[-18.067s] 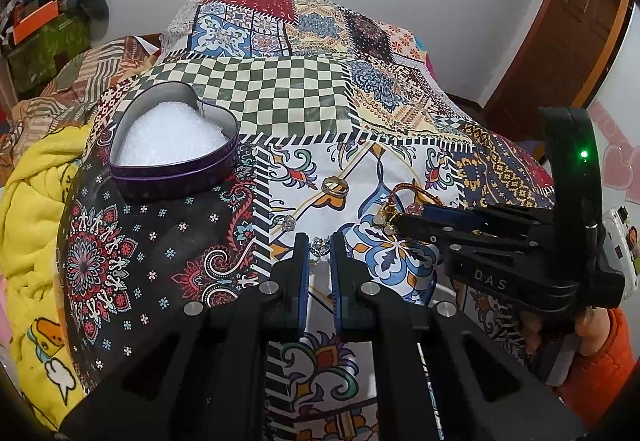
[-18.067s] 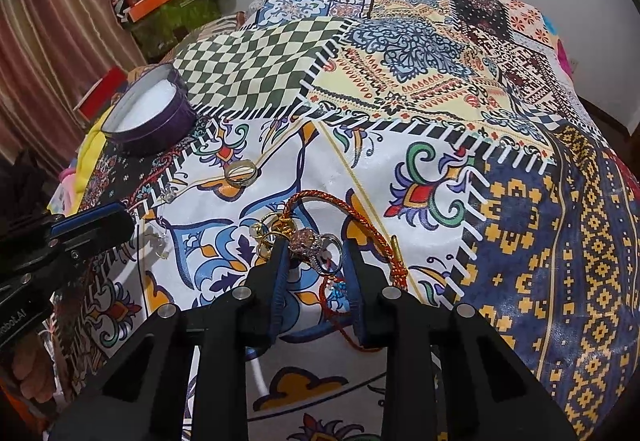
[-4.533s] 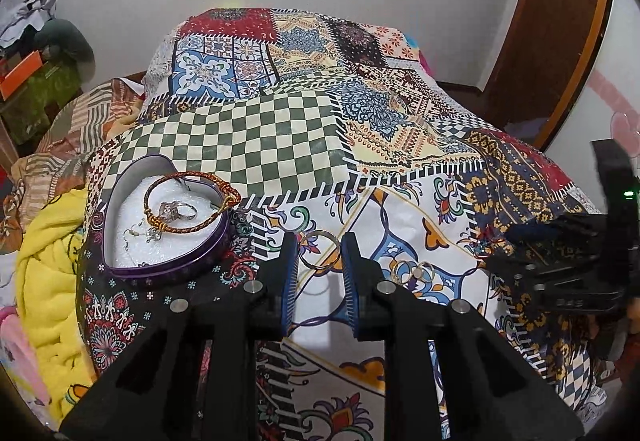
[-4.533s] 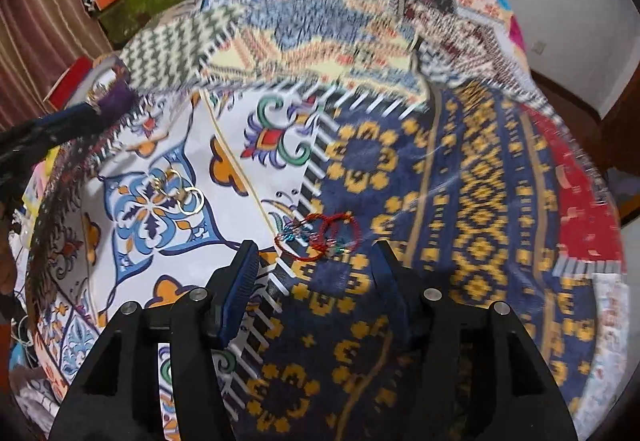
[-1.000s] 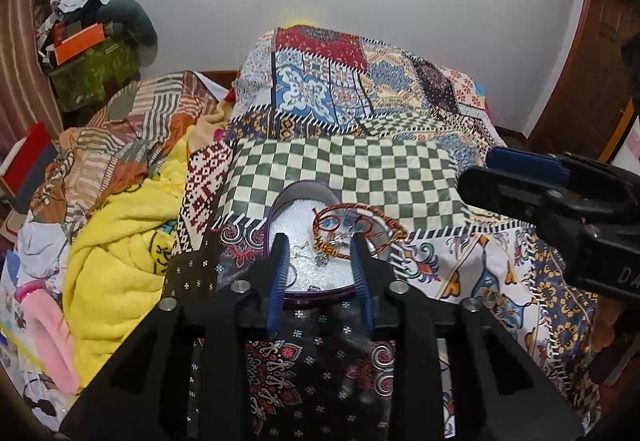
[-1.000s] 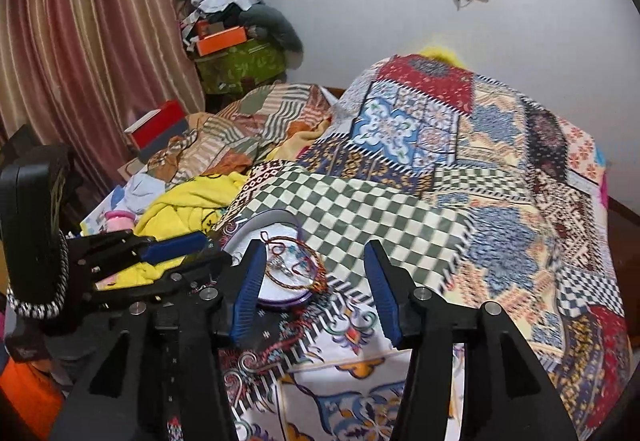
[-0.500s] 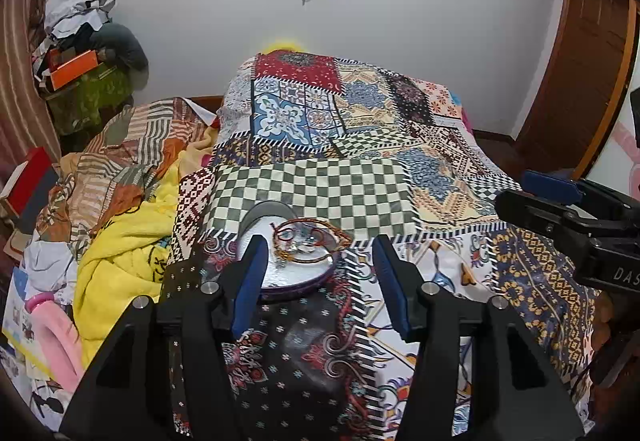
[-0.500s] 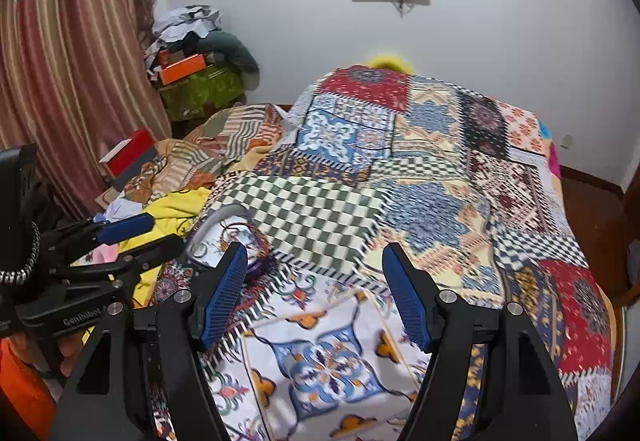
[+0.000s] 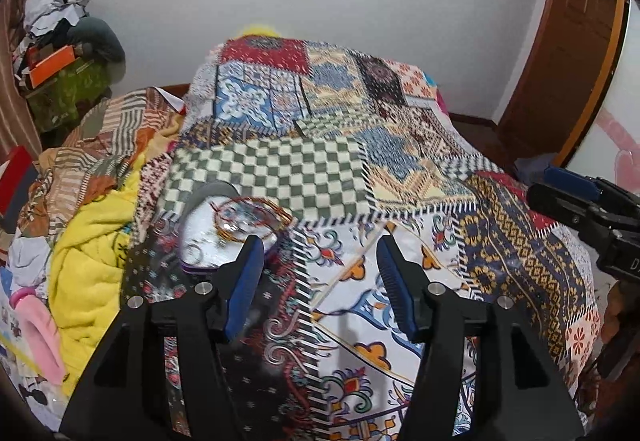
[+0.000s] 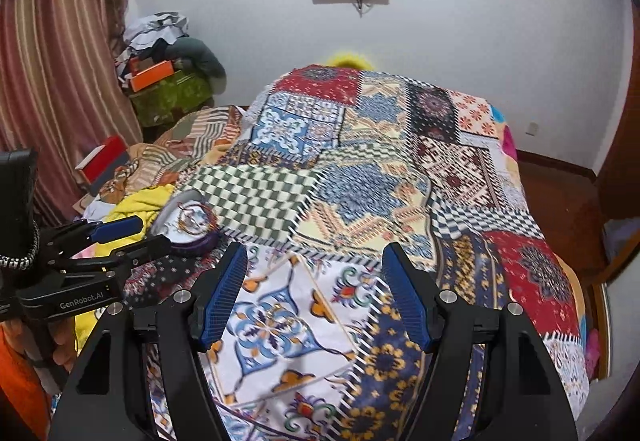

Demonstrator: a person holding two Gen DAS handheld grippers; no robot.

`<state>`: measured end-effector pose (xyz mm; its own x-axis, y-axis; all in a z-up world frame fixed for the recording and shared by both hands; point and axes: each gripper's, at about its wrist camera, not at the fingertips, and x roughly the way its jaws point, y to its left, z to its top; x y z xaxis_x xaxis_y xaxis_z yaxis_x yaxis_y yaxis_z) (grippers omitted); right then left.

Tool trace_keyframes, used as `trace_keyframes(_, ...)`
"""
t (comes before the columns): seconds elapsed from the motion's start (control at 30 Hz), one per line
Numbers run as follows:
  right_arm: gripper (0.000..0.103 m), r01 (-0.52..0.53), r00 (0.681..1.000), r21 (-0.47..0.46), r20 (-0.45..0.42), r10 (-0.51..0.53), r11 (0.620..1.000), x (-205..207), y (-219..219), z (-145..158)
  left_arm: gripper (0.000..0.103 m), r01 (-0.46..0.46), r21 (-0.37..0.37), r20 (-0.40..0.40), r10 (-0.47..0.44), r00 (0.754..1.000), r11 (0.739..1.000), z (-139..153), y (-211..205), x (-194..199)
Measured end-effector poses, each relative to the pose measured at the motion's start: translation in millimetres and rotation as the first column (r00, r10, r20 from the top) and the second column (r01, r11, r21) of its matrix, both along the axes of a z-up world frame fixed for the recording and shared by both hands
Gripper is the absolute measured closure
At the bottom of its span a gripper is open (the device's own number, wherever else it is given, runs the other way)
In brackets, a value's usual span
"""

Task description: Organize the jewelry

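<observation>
Purple-walled heart tin (image 9: 200,265) on the patchwork bedspread (image 9: 344,177), at its left side beside the yellow blanket (image 9: 92,241), now holding the jewelry: red-and-gold braided bracelet (image 9: 256,219) lying across the white filling, small metal pieces under it. Eighteen seconds back, empty of all but the filling, with rings and bracelet loose on the white floral patch. Four and a half seconds back, one bracelet and a ring inside, a red loop out on the navy patch in front of the right tool. No loose piece to be made out on the spread at present.

Left gripper (image 9: 318,273) spread wide and empty, up from narrowly parted a second ago, drawn back so the tin sits just past its left blue pad. Right gripper (image 10: 314,289) likewise wide apart, holding nothing, over the white and navy patches; wider and farther from the tin than a second ago.

Motion blur over the tin in the left wrist view: individual rings and earrings impossible to separate. Near rim hidden behind the left finger. In the right wrist view, tin small and partly covered by the other tool's blue tips.

Readable: "GenRobot.AI" (image 10: 82,303) on the left tool's body; on the right tool, only a cut-off "D" at the frame edge.
</observation>
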<state>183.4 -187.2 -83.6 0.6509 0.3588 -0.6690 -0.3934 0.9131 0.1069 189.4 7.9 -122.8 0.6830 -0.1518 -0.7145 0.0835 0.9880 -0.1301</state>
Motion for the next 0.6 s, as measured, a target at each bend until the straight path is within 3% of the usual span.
trace_keyframes(0.3, 0.037, -0.020, 0.995, 0.011, -0.095, 0.021, 1.000, 0.5, -12.3, -37.8, 0.045, 0.049, 0.005, -0.122, -0.048, 0.991, 0.999, -44.2, -19.2, 4.7)
trace_keyframes(0.6, 0.037, -0.070, 0.978, -0.029, -0.197, 0.063, 0.997, 8.9, -4.9, -81.4, 0.046, 0.125, 0.003, -0.177, -0.123, 0.977, 0.992, -74.0, -44.6, 16.1)
